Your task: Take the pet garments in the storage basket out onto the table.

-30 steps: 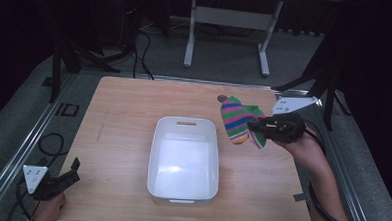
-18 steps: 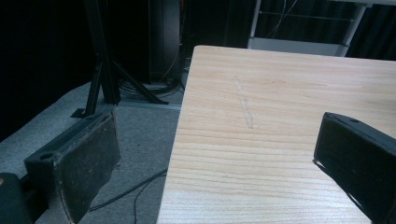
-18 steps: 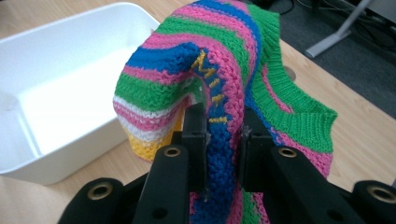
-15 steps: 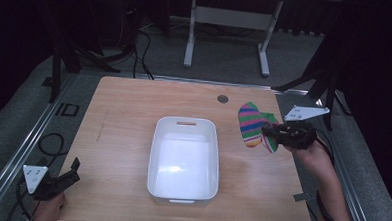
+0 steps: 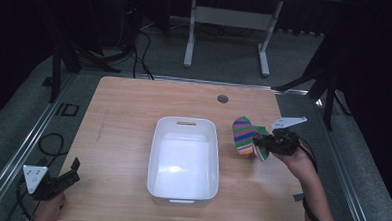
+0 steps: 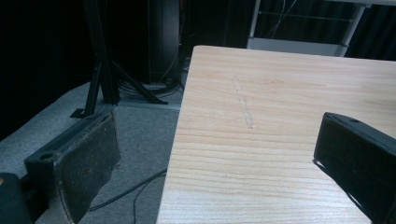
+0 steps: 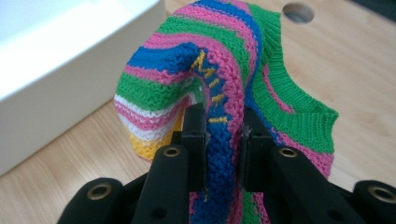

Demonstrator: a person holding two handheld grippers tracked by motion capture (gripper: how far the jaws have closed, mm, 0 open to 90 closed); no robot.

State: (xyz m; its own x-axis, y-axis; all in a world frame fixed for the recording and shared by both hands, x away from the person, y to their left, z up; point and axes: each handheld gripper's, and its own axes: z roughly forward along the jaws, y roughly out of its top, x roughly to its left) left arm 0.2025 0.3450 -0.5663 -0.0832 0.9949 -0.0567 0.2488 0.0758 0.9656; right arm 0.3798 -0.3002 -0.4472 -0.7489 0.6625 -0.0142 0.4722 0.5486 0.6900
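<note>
— Right gripper (image 5: 258, 144) first: jaws clamped on a fold of the striped knitted cloth (image 5: 246, 136), to the right of the white bin (image 5: 183, 162). From above, the cloth reads as a small bunch of colour just beside the bin's right wall, and whether it touches the table I cannot tell.

— The right gripper view gives more. Right gripper (image 7: 223, 135) pinches a blue band with yellow stitching, both pads pressed into the knit. Stripes on the cloth (image 7: 205, 74): pink, green, blue, white, yellow at the low edge. A green ribbed hem trails off to the right. The bin's corner (image 7: 70, 60) stands close at the left, apart from the cloth.

— And the other hand?

— Left gripper (image 5: 55, 182) sits at the near left corner of the table, well apart from the bin. Jaws spread wide, nothing between them. In its own view the left gripper (image 6: 219, 163) has one jaw over the floor and one over the wood, with the table edge running between them.

— Surface?

— Light wooden table (image 5: 123, 117), plain grain; a faint pale streak (image 6: 243, 105) shows in the left gripper view that the high view barely gives. Round cable hole (image 5: 223, 98) near the far edge, also seen past the cloth in the right gripper view.

— Room?

— Dim. Grey carpet, black stand legs at both sides, loose cables (image 5: 146, 43) on the floor, a white metal frame (image 5: 227, 37) beyond the table.
</note>
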